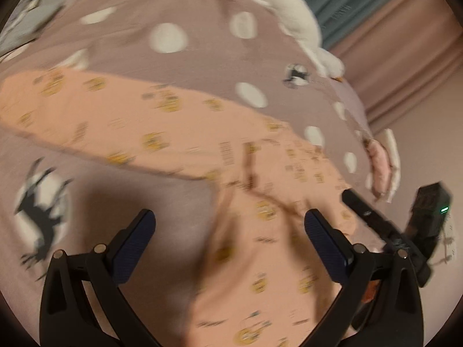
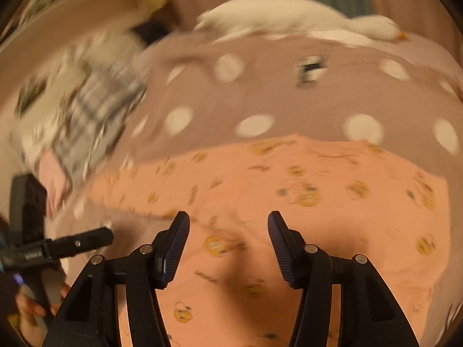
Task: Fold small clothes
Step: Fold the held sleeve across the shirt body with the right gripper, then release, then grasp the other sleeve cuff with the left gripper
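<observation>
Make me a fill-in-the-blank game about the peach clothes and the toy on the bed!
1. The peach garment is printed with small ____ cartoon faces.
2. The bedspread under it is mauve with white ____.
3. Both the left gripper and the right gripper are ____, holding nothing.
4. The white plush goose has an ____ beak.

Missing words: yellow; dots; open; orange

The garment [image 2: 289, 190] lies on the bedspread [image 2: 260, 95], with the plush goose [image 2: 289, 17] behind it.
</observation>
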`<act>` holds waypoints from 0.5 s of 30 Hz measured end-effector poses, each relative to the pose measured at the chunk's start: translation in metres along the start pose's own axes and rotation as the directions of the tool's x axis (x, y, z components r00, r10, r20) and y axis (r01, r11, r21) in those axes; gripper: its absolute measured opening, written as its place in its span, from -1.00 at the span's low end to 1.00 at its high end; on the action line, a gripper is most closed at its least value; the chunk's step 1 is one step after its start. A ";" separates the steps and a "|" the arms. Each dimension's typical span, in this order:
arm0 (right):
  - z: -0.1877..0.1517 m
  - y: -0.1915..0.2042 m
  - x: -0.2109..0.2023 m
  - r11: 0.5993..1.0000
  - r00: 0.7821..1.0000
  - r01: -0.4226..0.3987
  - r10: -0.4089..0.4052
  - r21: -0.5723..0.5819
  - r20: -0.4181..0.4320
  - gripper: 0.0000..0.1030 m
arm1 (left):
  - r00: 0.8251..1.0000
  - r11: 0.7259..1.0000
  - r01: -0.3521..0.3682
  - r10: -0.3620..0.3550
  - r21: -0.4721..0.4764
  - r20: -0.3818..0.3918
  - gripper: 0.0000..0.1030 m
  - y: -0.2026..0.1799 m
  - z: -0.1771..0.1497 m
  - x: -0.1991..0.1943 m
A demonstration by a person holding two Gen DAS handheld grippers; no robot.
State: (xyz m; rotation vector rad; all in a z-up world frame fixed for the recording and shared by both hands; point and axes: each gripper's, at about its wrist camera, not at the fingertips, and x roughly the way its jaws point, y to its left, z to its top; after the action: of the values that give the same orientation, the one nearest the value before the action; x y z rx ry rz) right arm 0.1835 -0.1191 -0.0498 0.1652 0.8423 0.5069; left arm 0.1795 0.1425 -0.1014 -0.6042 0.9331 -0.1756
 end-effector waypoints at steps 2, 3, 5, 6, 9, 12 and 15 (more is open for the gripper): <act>-0.007 -0.019 0.001 0.997 0.999 0.049 -0.048 0.054 -0.006 0.07 | 0.999 0.999 0.038 -0.038 0.025 -0.014 0.99 -0.019 0.007 0.015; -0.011 -0.029 0.001 0.995 0.998 0.058 -0.057 0.081 -0.011 0.03 | 0.998 0.998 0.054 -0.054 0.034 -0.021 0.98 -0.027 0.010 0.022; -0.018 -0.046 0.002 0.990 0.998 0.068 -0.066 0.127 -0.017 -0.09 | 0.995 0.994 0.093 -0.090 0.051 -0.044 0.97 -0.046 0.017 0.042; -0.022 -0.052 0.003 0.987 0.997 0.079 -0.078 0.140 -0.016 -0.13 | 0.993 0.993 0.107 -0.104 0.054 -0.056 0.95 -0.054 0.020 0.052; -0.027 -0.067 -0.001 0.981 0.997 0.077 -0.077 0.180 -0.008 -0.16 | 0.982 0.985 0.165 -0.159 0.054 -0.107 0.55 -0.071 0.025 0.084; -0.035 -0.082 -0.005 0.976 0.998 0.064 -0.063 0.207 -0.010 -0.16 | 0.973 0.985 0.169 -0.164 0.020 -0.161 0.25 -0.073 0.027 0.115; -0.042 -0.085 -0.008 0.976 0.998 0.068 -0.066 0.207 -0.016 -0.16 | 0.977 0.993 0.119 -0.115 0.009 -0.180 0.04 -0.065 0.023 0.133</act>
State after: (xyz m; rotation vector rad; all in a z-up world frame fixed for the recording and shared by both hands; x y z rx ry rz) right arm 0.1787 -0.1991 -0.1010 0.3255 0.9065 0.3563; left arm 0.2842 0.0461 -0.1485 -0.6334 1.0686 -0.3487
